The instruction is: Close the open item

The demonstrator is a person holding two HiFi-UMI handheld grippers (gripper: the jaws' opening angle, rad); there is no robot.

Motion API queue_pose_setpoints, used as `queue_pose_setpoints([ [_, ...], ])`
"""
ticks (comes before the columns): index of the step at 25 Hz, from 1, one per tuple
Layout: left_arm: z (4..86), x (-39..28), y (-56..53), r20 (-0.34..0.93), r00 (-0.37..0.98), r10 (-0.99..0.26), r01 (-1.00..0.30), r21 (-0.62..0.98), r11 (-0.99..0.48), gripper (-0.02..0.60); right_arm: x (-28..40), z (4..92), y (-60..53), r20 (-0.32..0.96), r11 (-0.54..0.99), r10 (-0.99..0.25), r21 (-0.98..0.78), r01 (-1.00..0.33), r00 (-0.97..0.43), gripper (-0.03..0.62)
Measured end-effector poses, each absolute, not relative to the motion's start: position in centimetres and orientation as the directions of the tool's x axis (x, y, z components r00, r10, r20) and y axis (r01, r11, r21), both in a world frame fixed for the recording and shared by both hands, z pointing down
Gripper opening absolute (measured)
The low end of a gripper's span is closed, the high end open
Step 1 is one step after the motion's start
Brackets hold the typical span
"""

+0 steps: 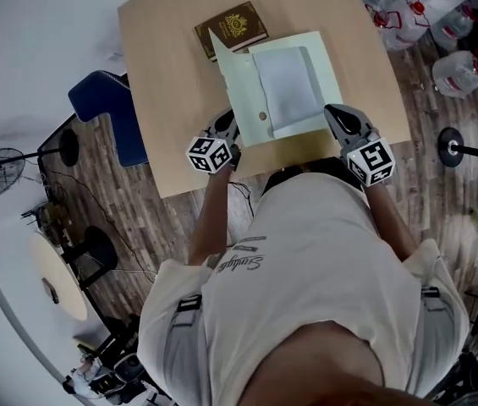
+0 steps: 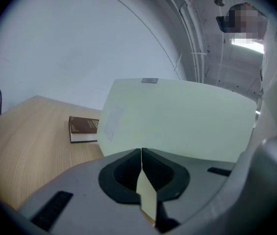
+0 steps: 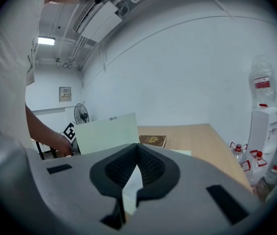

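A pale green folder [image 1: 323, 57] lies open on the wooden table [image 1: 162, 100], with a clear sleeve of papers [image 1: 285, 87] inside. Its left cover [image 1: 230, 83] stands raised, nearly upright. My left gripper [image 1: 226, 132] is shut on that cover's near edge; in the left gripper view the cover [image 2: 177, 116] fills the middle above the gripper [image 2: 141, 153]. My right gripper [image 1: 340, 123] is at the folder's near right corner, shut on a pale sheet edge [image 3: 131, 185]. The right gripper [image 3: 137, 151] faces the raised cover [image 3: 106, 131].
A brown book [image 1: 232, 28] with a gold emblem lies just behind the folder, also seen as a book [image 2: 83, 127] left of the cover. A blue chair [image 1: 107, 108] stands left of the table. Water bottles [image 1: 425, 15] and a stand base [image 1: 452, 146] are at the right.
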State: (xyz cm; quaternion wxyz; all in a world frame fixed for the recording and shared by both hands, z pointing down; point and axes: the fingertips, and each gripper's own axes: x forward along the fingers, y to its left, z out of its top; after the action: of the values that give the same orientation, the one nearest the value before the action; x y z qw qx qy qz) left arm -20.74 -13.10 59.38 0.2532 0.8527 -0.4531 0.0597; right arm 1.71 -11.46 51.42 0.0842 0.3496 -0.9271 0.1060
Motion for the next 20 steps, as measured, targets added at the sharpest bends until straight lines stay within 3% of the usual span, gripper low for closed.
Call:
queue_pose_setpoints([
  [20,60.3,-14.8,-15.4,0.408,0.597,-0.690,-0.801,0.348,-0.487,0.015,8.6,53.1,-12.4,0.217,0.657,-0.686,-0.225,-0.720,-0.694,-0.005],
])
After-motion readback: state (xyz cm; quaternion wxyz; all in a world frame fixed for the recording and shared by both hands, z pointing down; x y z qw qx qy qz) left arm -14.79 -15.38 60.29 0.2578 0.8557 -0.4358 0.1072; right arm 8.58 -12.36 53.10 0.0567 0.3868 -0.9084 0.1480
